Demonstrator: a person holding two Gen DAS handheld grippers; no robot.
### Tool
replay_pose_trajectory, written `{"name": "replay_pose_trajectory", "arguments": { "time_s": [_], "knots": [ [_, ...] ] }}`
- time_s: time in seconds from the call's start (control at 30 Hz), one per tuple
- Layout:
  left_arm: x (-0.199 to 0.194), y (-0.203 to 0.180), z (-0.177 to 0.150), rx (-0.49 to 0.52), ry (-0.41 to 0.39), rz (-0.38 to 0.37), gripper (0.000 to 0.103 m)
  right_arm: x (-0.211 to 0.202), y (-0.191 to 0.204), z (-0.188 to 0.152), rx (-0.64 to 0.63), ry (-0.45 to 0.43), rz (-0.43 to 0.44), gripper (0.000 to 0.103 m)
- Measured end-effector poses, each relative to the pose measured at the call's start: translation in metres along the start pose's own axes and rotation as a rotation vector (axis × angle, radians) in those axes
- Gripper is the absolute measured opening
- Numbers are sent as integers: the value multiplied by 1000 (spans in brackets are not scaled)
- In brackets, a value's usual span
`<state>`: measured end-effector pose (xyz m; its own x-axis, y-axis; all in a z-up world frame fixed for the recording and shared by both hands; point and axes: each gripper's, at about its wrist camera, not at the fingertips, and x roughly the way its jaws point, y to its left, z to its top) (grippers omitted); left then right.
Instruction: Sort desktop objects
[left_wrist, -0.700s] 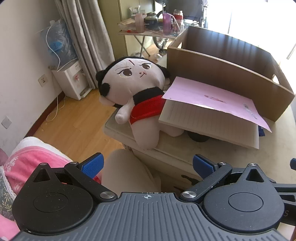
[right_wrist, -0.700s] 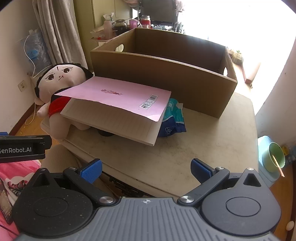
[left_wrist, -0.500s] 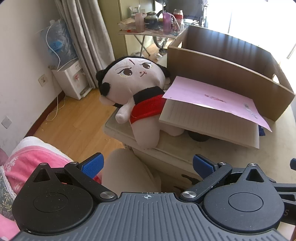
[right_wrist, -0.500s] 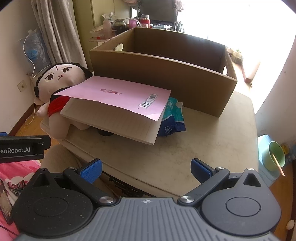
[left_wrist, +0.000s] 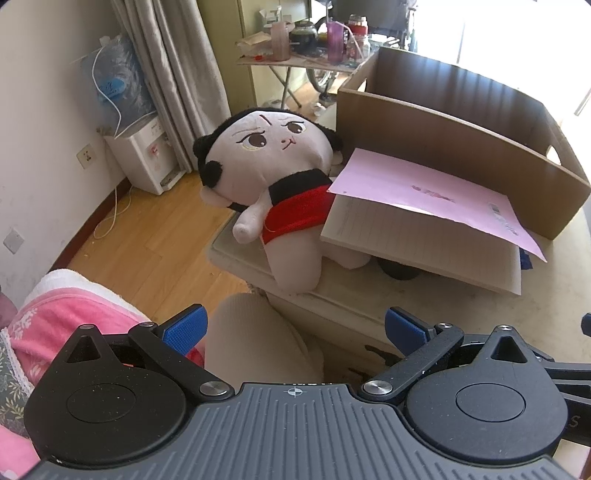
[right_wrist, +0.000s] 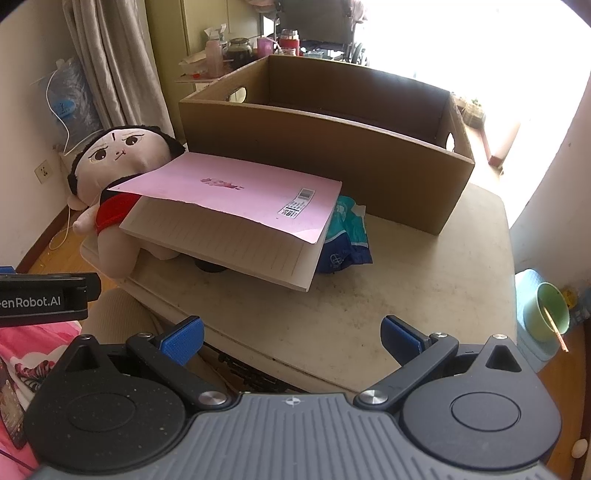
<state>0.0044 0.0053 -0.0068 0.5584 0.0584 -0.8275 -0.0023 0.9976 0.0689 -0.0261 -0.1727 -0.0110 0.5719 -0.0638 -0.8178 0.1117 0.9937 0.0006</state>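
Note:
A plush doll (left_wrist: 273, 173) with black hair and red clothes lies at the table's left edge; it also shows in the right wrist view (right_wrist: 118, 162). A pink-covered lined notebook (left_wrist: 424, 206) (right_wrist: 236, 206) rests open over the doll's legs, a dark round object (left_wrist: 399, 269) and a blue-green packet (right_wrist: 345, 240). A large open cardboard box (left_wrist: 461, 144) (right_wrist: 332, 136) stands behind them. My left gripper (left_wrist: 293, 328) is open and empty, short of the table's front edge. My right gripper (right_wrist: 291, 334) is open and empty above the front edge.
The beige table (right_wrist: 424, 277) has bare surface at the front right. A person's knee (left_wrist: 255, 339) sits below the left gripper. A pink blanket (left_wrist: 62, 317) lies at the left. A green cup (right_wrist: 550, 314) stands on a blue stool to the right.

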Motion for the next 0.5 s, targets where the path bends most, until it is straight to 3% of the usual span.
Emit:
{"name": "replay_pose_trajectory", "arguments": {
  "time_s": [0.5],
  "knots": [
    [2,0,1,3,10,6,103,2,3,2,-15,-15,-28,103]
  ]
}}
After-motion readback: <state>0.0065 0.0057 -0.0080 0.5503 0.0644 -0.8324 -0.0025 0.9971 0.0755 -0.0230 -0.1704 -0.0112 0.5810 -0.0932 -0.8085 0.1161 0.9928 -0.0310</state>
